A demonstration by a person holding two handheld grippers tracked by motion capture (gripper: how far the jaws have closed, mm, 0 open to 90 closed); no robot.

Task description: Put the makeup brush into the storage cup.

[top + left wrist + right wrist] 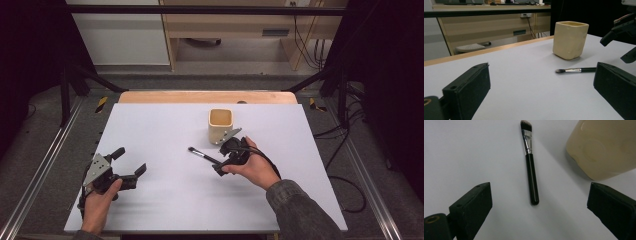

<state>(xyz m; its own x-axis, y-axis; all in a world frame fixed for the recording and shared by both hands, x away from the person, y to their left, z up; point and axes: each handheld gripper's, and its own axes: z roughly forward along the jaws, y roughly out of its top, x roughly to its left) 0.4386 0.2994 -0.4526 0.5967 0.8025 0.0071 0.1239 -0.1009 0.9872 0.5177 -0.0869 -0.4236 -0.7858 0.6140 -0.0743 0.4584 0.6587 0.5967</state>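
Item one: my right gripper (218, 163), jaws spread wide and holding nothing, poised over the makeup brush (202, 156). In the right gripper view the brush (530, 162) lies flat on the white table (461, 150) between my two jaws, touching neither, its black handle end nearest me and the bristles pointing away.

Item two: the brush itself, black handle, silver ferrule, dark bristle tip. In the high view it lies near the middle of the table (165, 200), bristles toward the left, handle end under my right gripper.

Item three: cream cup (220, 125), square-mouthed, upright, just beyond the brush and near my right gripper; I cannot tell what is inside. In the left gripper view the cup (570, 40) stands behind the brush (575, 70), apart from it.

Item four: my left gripper (129, 167), jaws also wide, holding nothing, at the table's near left, well apart from brush and cup.
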